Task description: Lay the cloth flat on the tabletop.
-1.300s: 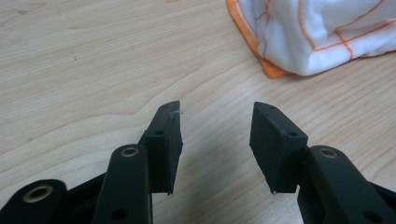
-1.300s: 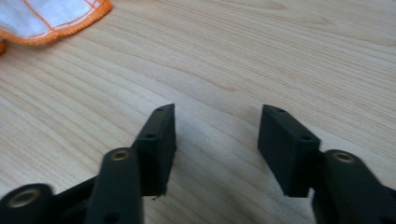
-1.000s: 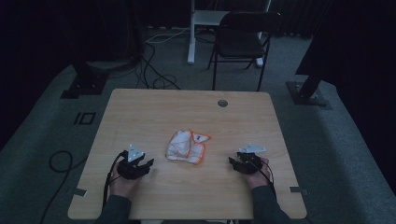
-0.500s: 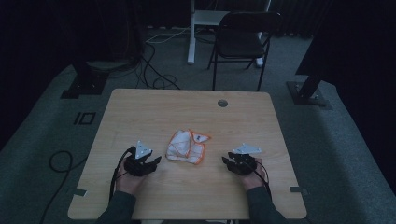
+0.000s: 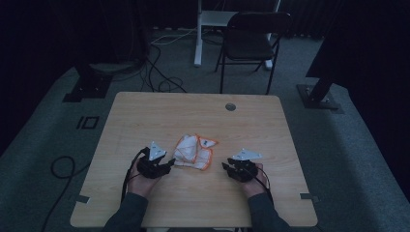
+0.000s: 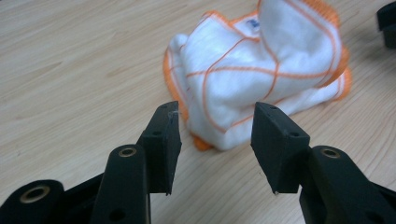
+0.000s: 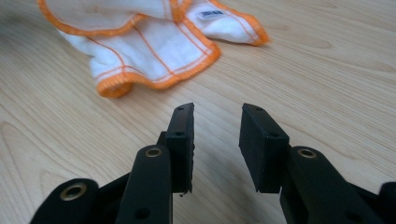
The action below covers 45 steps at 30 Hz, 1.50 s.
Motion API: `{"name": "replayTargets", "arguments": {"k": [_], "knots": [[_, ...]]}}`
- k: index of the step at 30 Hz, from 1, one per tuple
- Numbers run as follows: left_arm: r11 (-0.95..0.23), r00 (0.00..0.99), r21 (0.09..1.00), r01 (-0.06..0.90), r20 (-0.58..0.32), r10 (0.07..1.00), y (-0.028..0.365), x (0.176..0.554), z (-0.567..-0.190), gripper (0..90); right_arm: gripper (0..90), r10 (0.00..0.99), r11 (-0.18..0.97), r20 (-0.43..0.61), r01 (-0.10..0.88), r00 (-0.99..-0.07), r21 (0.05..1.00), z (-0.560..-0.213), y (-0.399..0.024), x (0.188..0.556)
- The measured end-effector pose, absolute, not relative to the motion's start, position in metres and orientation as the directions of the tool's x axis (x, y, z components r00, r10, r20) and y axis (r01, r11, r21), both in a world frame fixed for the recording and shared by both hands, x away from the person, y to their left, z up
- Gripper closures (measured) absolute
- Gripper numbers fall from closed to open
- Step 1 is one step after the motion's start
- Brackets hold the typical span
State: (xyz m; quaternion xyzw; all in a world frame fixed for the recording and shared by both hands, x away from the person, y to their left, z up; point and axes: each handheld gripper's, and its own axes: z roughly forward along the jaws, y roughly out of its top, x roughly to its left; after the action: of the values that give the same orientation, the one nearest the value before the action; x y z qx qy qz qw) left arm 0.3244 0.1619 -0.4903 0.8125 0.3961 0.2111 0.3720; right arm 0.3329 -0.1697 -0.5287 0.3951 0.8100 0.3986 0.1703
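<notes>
The crumpled white cloth with orange edging lay mid-table, long axis running left-right, between the left gripper, jaws spread just short of it, and the right gripper, its jaws just narrowed, empty.

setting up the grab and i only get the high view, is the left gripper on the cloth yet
Observer: No. In the left gripper view the left gripper is open, and the cloth lies just past the fingertips, untouched.
Operator: and the right one
Observer: The right gripper has nothing between its jaws, which have just been closing; bare table lies ahead and the cloth's orange hem sits off to its upper left.
Operator: is the cloth flat
Observer: No, it is bunched in folds, with a small label showing near one corner.
</notes>
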Motion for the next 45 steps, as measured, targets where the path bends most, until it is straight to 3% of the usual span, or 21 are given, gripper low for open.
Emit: {"name": "replayTargets", "arguments": {"k": [29, 41, 44, 45], "knots": [[-0.447, 0.673, 0.781, 0.437, 0.046, 0.739, 0.103, 0.348, -0.471, 50.3, 59.6, 0.707, 0.417, 0.032, 0.452, -0.707, 0.789, -0.529, -0.117, 0.337], [-0.47, 0.654, 0.748, 0.468, 0.064, 0.753, 0.08, 0.369, -0.478, 46.7, 57.6, 0.696, 0.412, 0.046, 0.451, -0.716, 0.792, -0.531, -0.113, 0.341], [-0.472, 0.636, 0.733, 0.49, 0.07, 0.769, 0.08, 0.373, -0.481, 57.9, 58.3, 0.692, 0.417, 0.048, 0.453, -0.72, 0.788, -0.532, -0.111, 0.342], [-0.484, 0.622, 0.719, 0.499, 0.091, 0.777, 0.082, 0.374, -0.482, 63.7, 62.4, 0.688, 0.428, 0.047, 0.458, -0.724, 0.779, -0.534, -0.109, 0.343]]}}
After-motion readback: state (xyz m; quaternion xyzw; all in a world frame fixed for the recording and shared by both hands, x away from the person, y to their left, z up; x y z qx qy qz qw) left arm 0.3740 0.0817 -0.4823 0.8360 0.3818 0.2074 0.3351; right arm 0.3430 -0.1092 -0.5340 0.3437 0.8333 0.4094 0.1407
